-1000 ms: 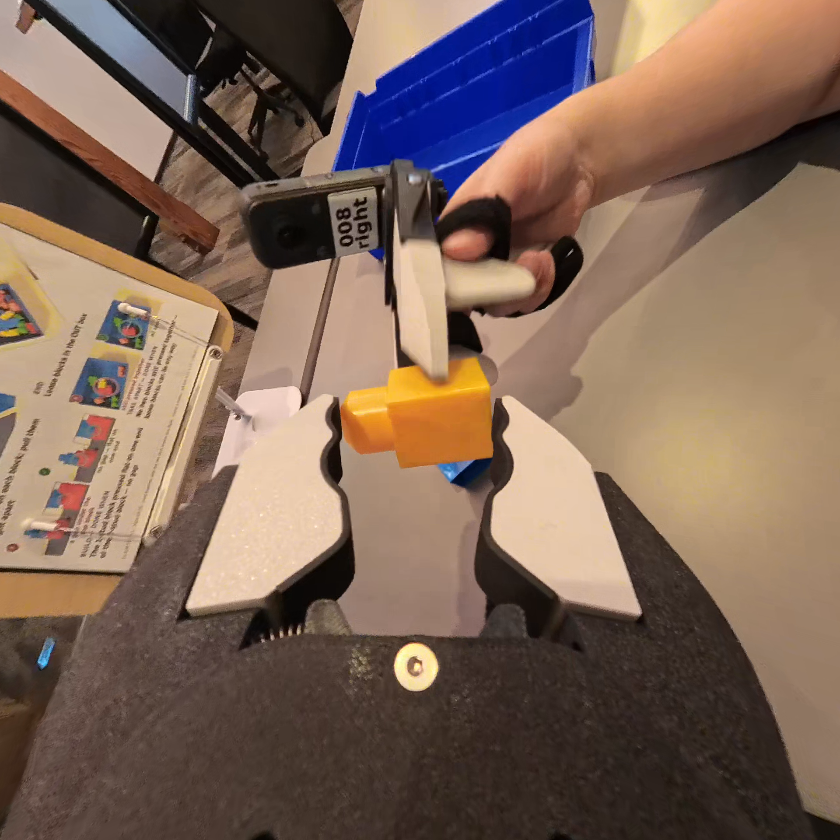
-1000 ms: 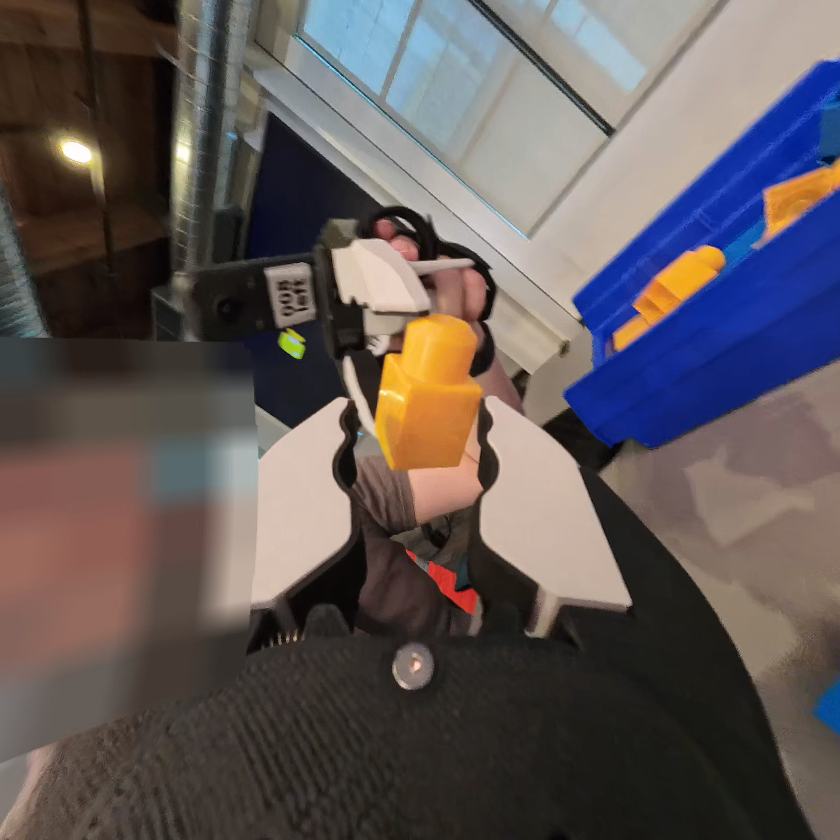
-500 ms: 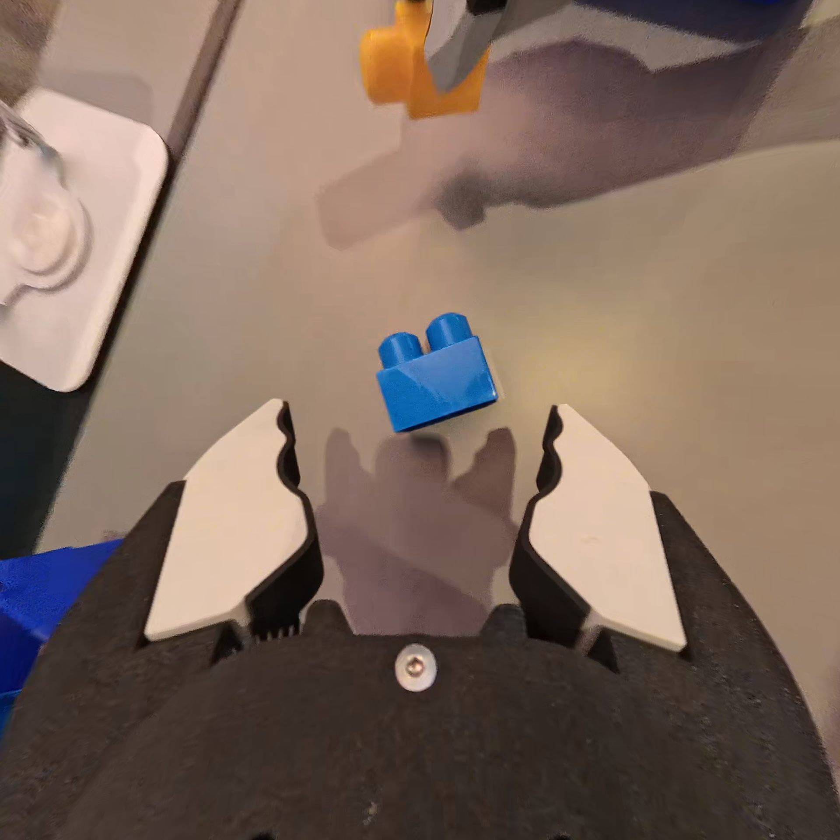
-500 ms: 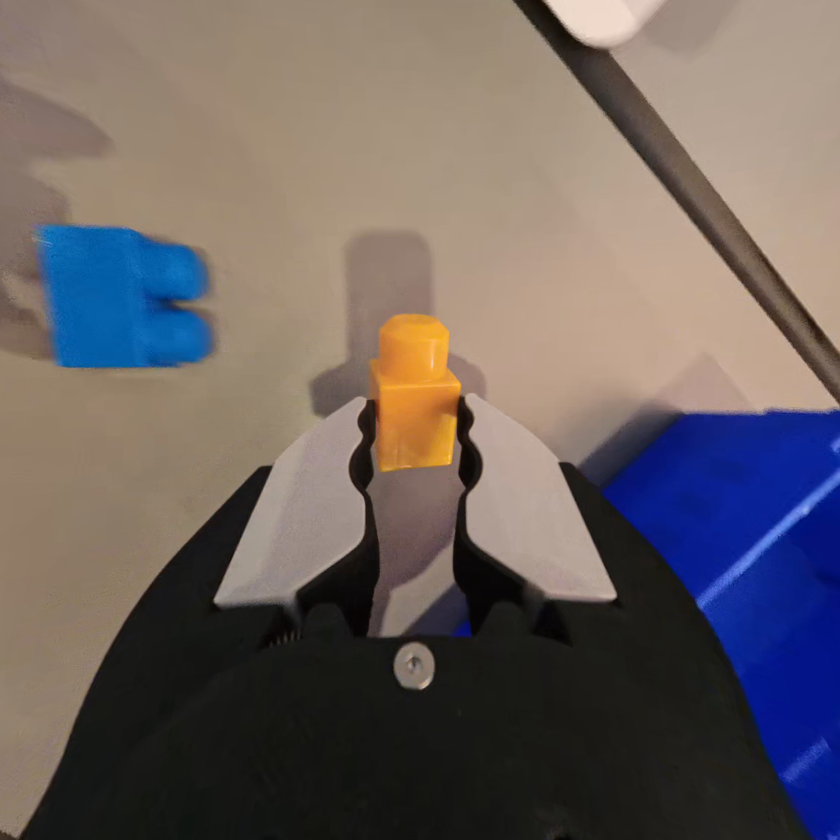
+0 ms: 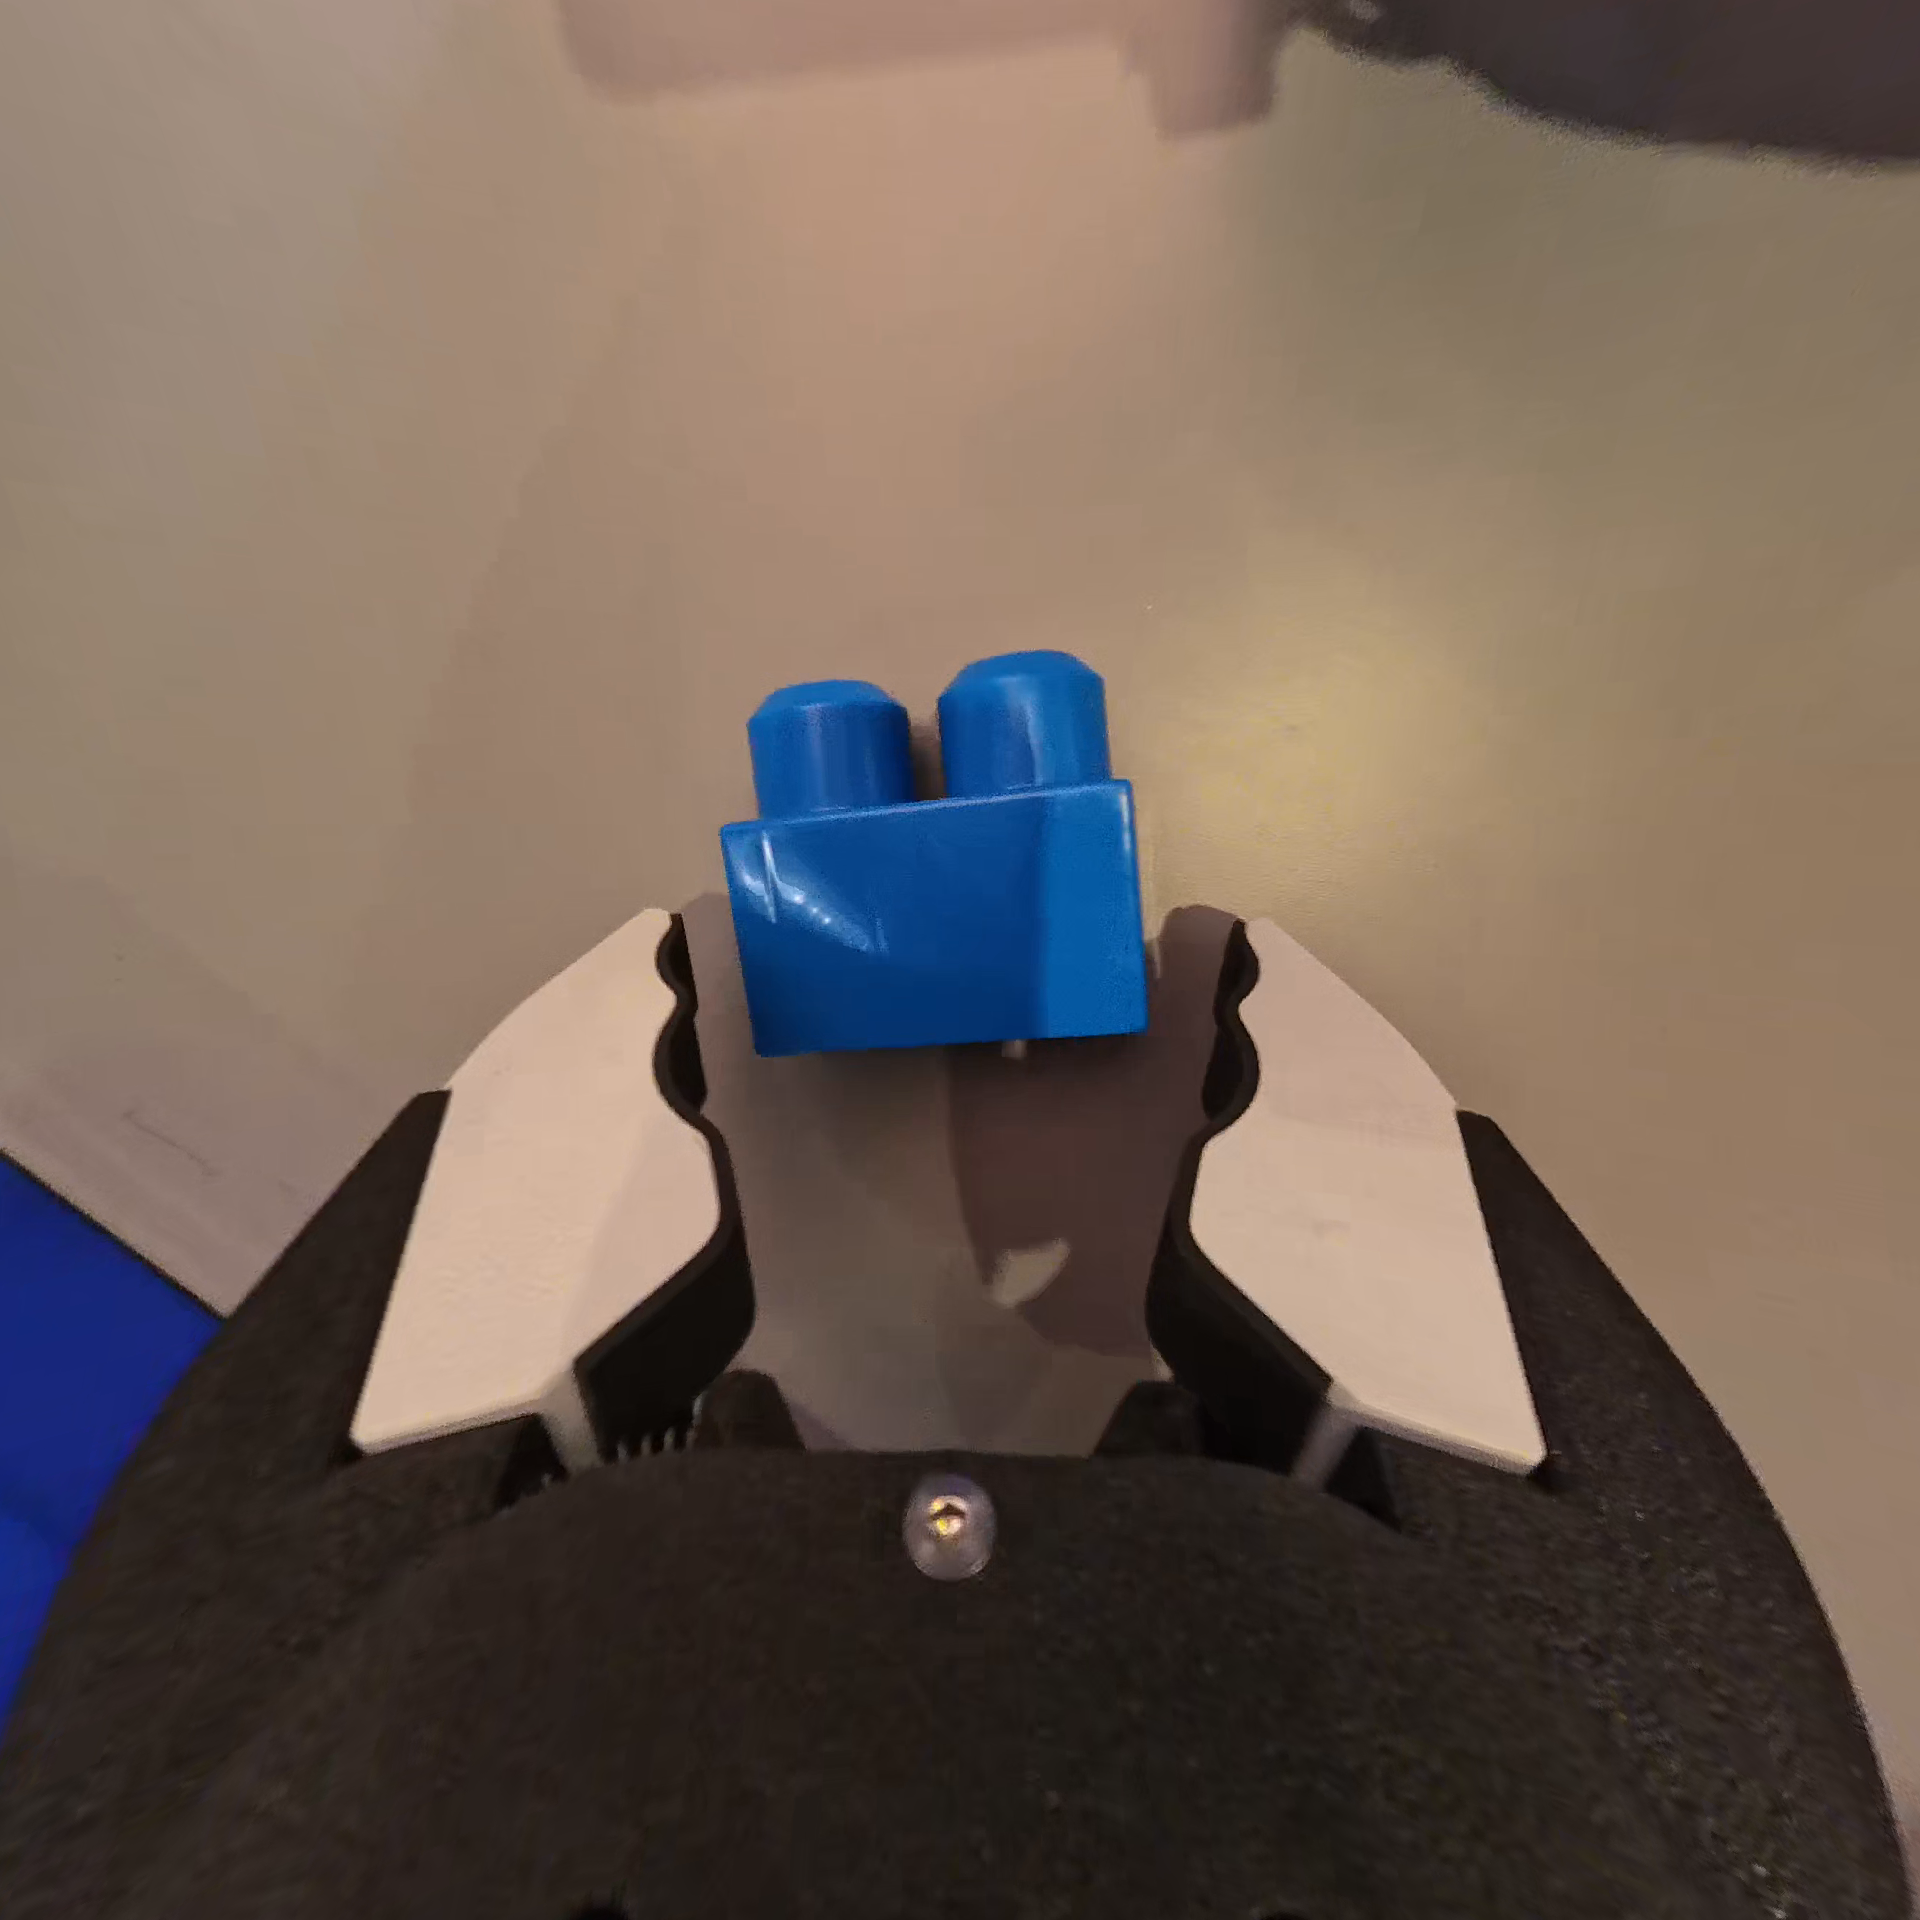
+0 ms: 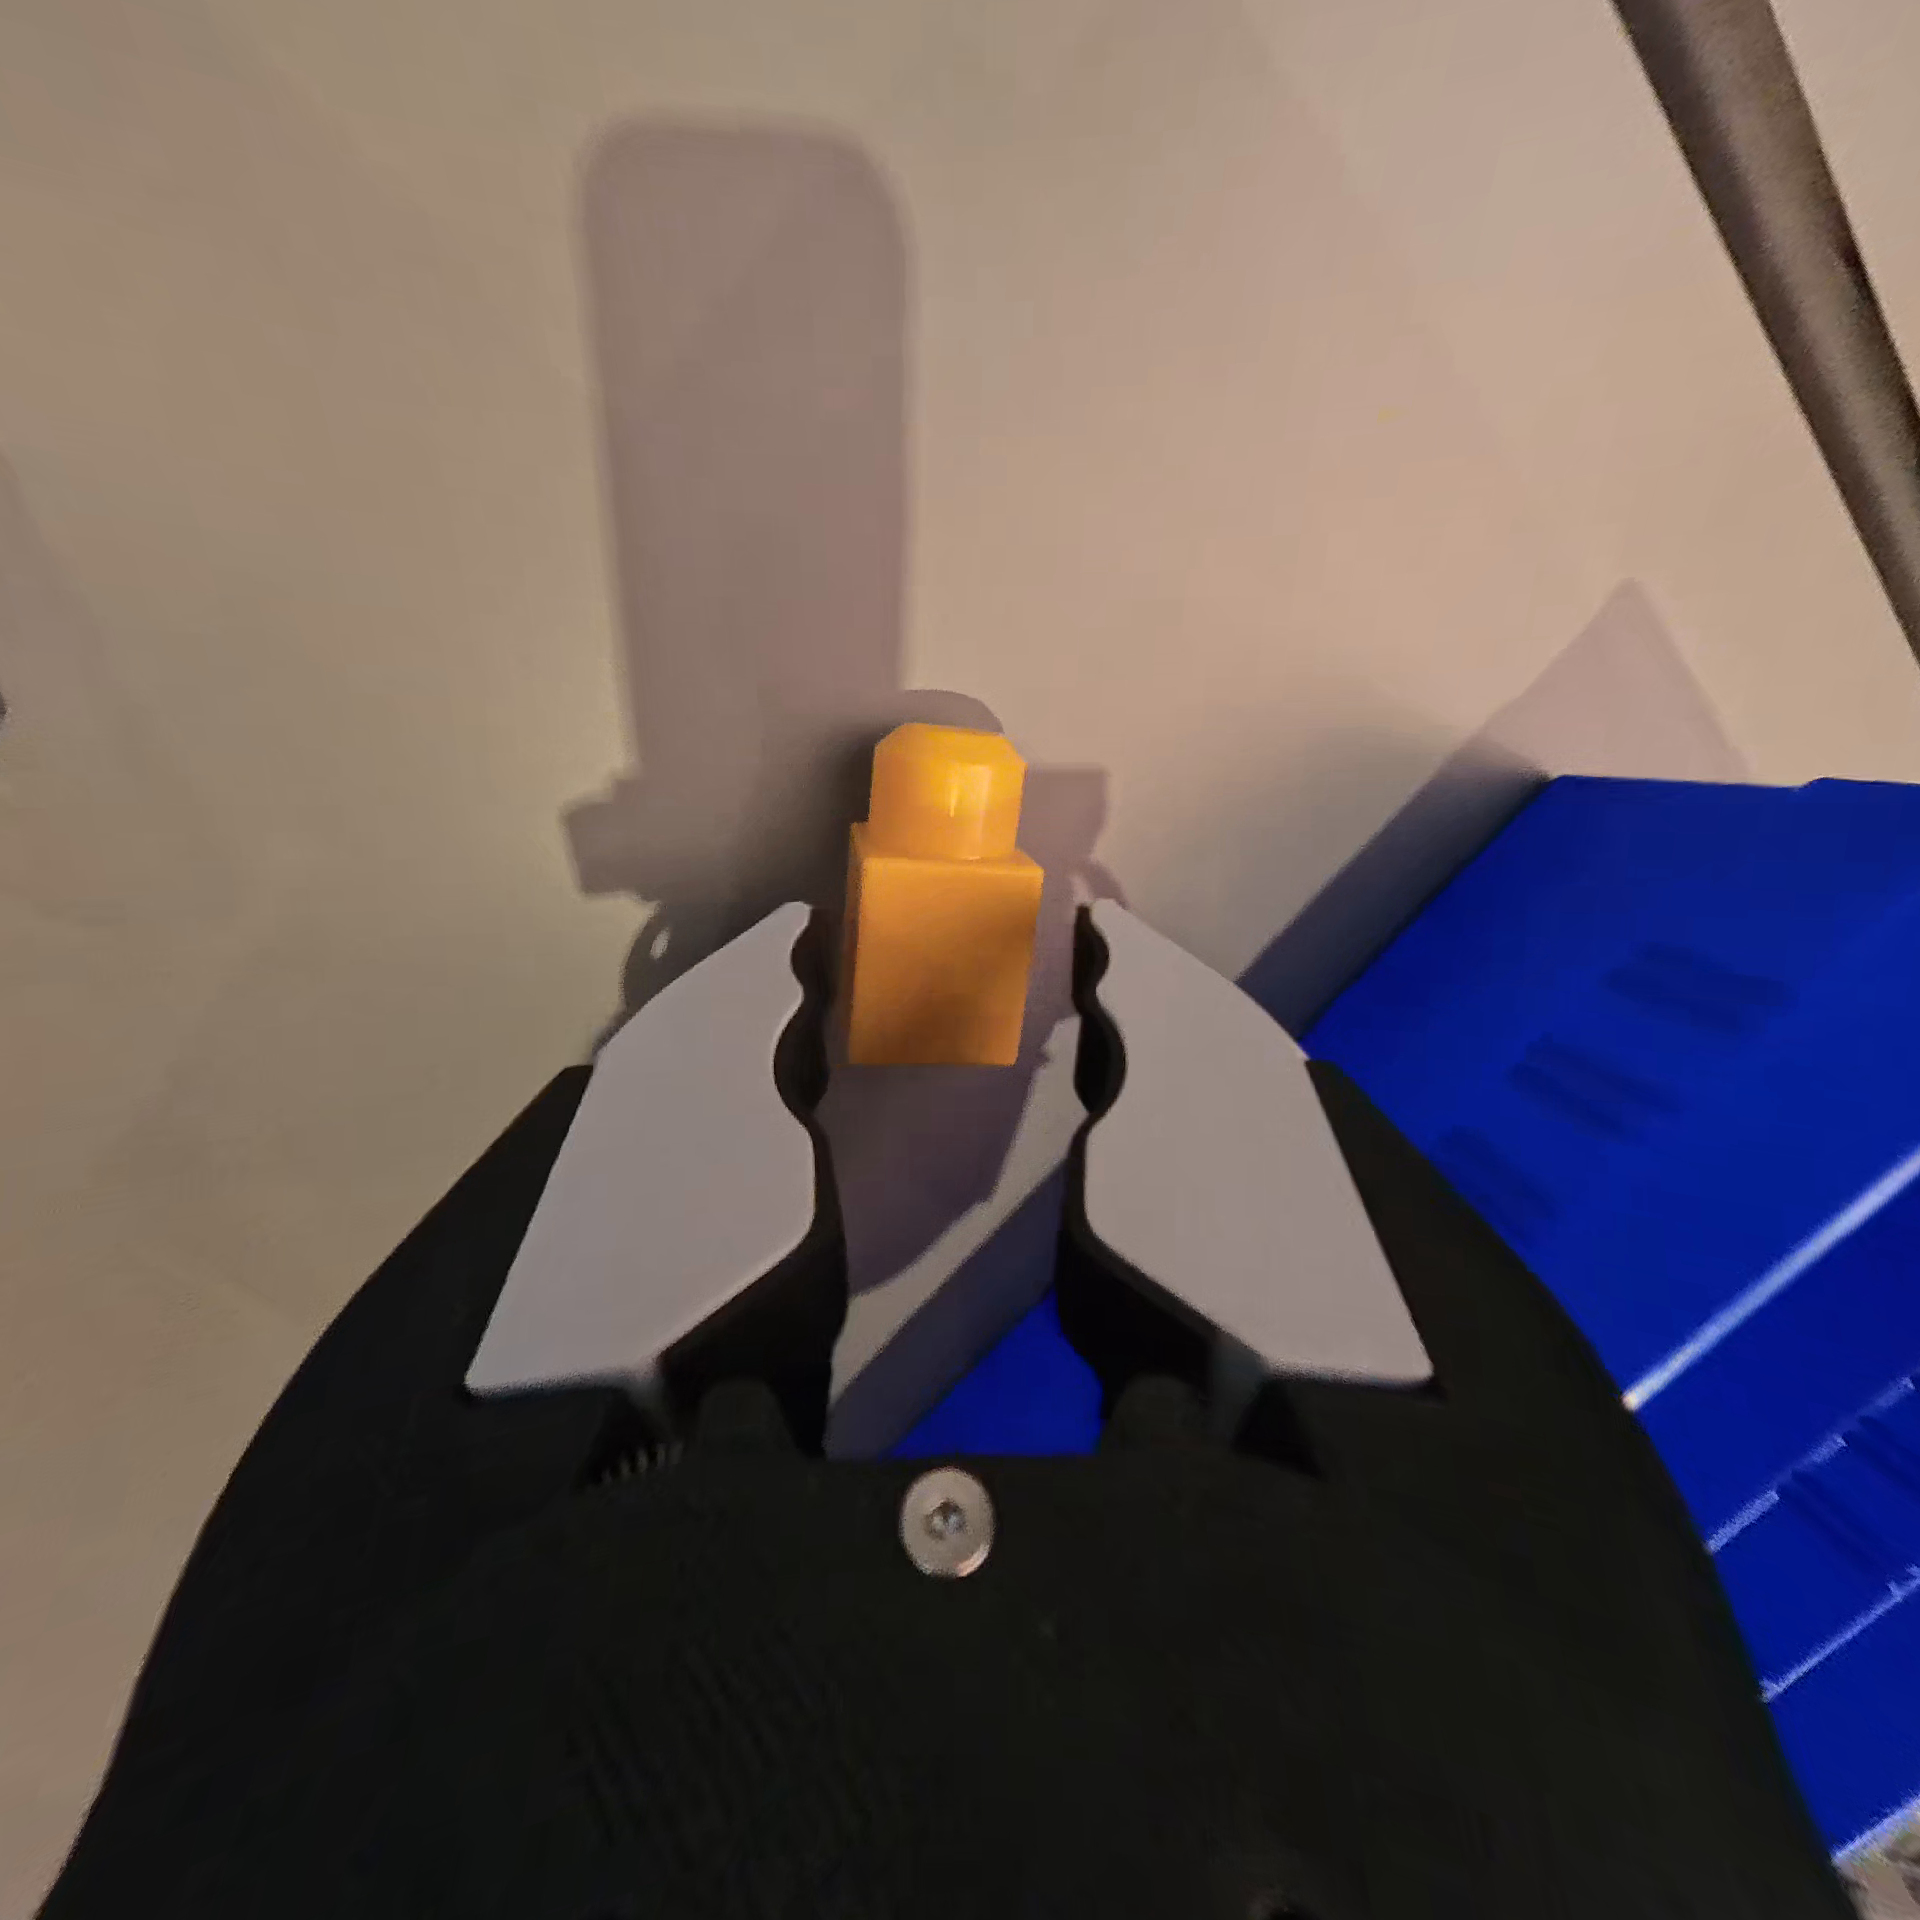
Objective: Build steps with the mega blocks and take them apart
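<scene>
A blue two-stud block (image 5: 935,925) lies on the beige table (image 5: 416,520), studs pointing away from me. My left gripper (image 5: 951,930) is open, one finger on each side of the block's near half, with a gap on both sides. An orange one-stud block (image 6: 940,966) lies on the table in the right wrist view, stud pointing away. My right gripper (image 6: 945,914) brackets it with its jaws slightly apart. A narrow gap shows on each side, wider on the right. Neither view shows the other block.
A blue bin (image 6: 1610,1143) stands close on the right of the right gripper, and a blue bin corner (image 5: 62,1351) shows at the lower left of the left wrist view. A dark rod (image 6: 1766,260) crosses the table at upper right. A dark blurred shape (image 5: 1662,73) is at the top right.
The left gripper has moved forward so the blue block now sits between its open jaws. The right gripper has come down to the table with the orange block, and its jaws have parted slightly.
</scene>
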{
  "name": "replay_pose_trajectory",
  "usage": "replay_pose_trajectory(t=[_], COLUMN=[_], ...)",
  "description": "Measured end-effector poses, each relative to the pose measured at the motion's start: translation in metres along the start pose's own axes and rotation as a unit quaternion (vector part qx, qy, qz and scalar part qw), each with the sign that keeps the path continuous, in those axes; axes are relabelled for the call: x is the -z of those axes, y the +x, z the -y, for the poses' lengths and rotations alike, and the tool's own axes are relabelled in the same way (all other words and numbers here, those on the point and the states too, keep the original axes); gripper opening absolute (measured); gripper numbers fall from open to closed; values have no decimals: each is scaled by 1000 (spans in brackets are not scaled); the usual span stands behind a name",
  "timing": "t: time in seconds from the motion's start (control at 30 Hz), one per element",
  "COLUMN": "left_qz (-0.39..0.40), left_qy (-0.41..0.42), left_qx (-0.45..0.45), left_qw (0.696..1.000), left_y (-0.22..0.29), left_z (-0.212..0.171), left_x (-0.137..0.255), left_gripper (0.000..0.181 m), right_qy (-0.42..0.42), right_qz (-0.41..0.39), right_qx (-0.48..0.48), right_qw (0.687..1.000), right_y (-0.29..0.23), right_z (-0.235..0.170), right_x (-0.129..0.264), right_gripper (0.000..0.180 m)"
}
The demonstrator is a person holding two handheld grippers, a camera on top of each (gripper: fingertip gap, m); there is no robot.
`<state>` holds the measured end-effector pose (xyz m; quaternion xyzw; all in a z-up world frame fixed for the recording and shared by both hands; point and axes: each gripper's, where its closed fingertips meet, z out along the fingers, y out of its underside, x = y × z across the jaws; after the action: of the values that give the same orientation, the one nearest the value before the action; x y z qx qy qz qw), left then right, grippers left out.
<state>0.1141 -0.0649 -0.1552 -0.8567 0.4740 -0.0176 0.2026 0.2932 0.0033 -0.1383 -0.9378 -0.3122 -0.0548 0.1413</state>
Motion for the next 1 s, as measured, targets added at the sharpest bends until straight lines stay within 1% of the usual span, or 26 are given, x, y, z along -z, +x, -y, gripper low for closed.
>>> replay_pose_trajectory(t=[0.07,0.23,0.3,0.37,0.43,0.47,0.5,0.53,0.57,0.63,0.67,0.77,0.83,0.87,0.9,0.93,1.0], left_qz=[-11,-8,2,22,42,48,51,54,58,73,83,112,119,122,122,119,116], left_qy=[-1,-3,16,42,72,78,82,91,94,115,128,157,177,188,197,207,228], left_qx=[3,6,11,14,15,16,15,13,13,10,8,-3,-9,-10,-11,-11,-13], left_qw=[1000,1000,1000,999,996,996,995,994,994,991,988,981,977,974,973,971,967], left_y=[0,-8,-15,-25,-34,-37,-38,-39,-40,-44,-46,-49,-46,-45,-43,-41,-39], left_z=[-1,-2,2,9,17,18,19,21,21,27,30,37,42,44,46,49,54], left_x=[-3,-4,0,10,23,29,33,36,40,53,62,84,95,100,103,107,112], left_gripper=[78,77,76,76,76,76,76,76,76,76,76,76,76,76,76,76,76], right_qy=[30,116,160,204,237,253,264,266,264,264,267,275,264,254,242,235,233], right_qz=[17,76,141,250,371,417,444,457,462,472,488,565,624,645,661,677,708], right_qx=[-14,-40,-59,-71,-87,-98,-109,-115,-115,-112,-115,-142,-153,-152,-144,-131,-112], right_qw=[999,989,975,944,893,867,849,841,839,833,823,765,719,704,696,685,657], right_y=[-1,-8,-21,-46,-74,-83,-89,-95,-101,-112,-118,-133,-144,-150,-157,-162,-168], right_z=[8,30,42,56,68,73,78,81,82,85,87,93,94,93,90,88,85], right_x=[7,27,36,52,75,85,90,90,87,83,85,99,110,112,114,117,128], right_gripper=[50,52,52,52,54,58,58,58,59,69,71,73,73,72,69,62,40])
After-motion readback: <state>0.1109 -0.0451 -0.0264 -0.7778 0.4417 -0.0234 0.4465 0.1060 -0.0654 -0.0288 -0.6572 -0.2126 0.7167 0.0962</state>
